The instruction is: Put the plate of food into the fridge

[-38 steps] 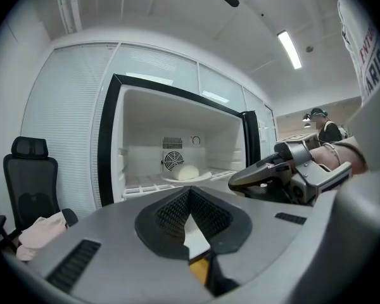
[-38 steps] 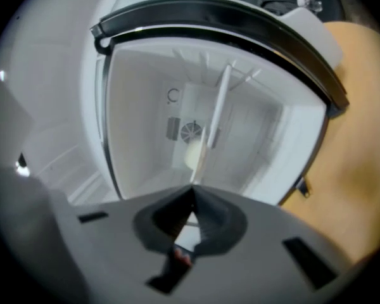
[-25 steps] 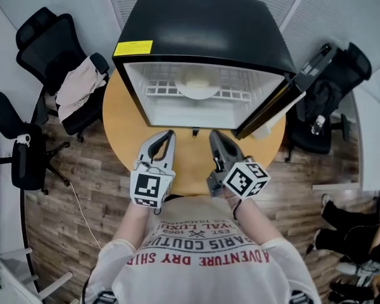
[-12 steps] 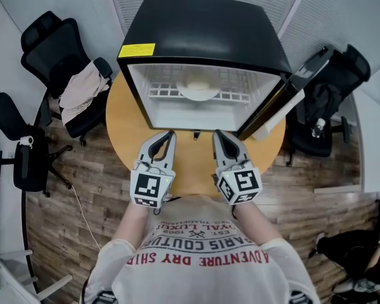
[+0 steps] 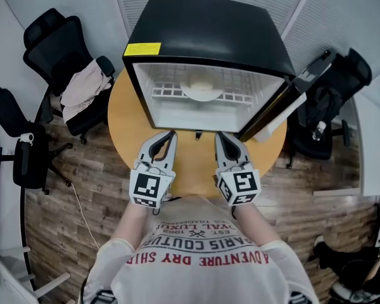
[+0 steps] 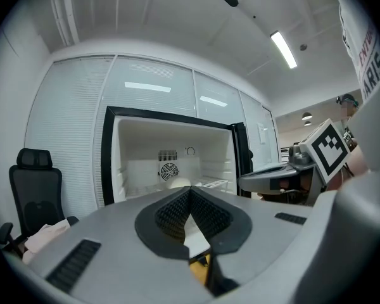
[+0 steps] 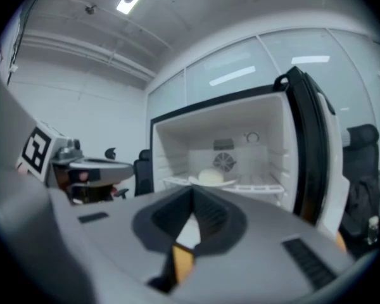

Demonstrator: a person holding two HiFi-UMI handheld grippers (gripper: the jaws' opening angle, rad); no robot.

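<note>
A black mini fridge stands on a round wooden table, its door swung open to the right. Inside, a white plate of pale food rests on the wire shelf; the right gripper view shows the plate there too. My left gripper and right gripper hover side by side over the table, just in front of the open fridge and pointing into it. Both are shut with nothing between the pads. In each gripper view the jaws meet at the tip, left gripper, right gripper.
A black office chair draped with a pale cloth stands left of the table, and another dark chair sits further left. Behind the open door is a black chair. The floor is wooden planks.
My right gripper has turned from a slant to point straight at the fridge, level with the left one. The left gripper has barely moved.
</note>
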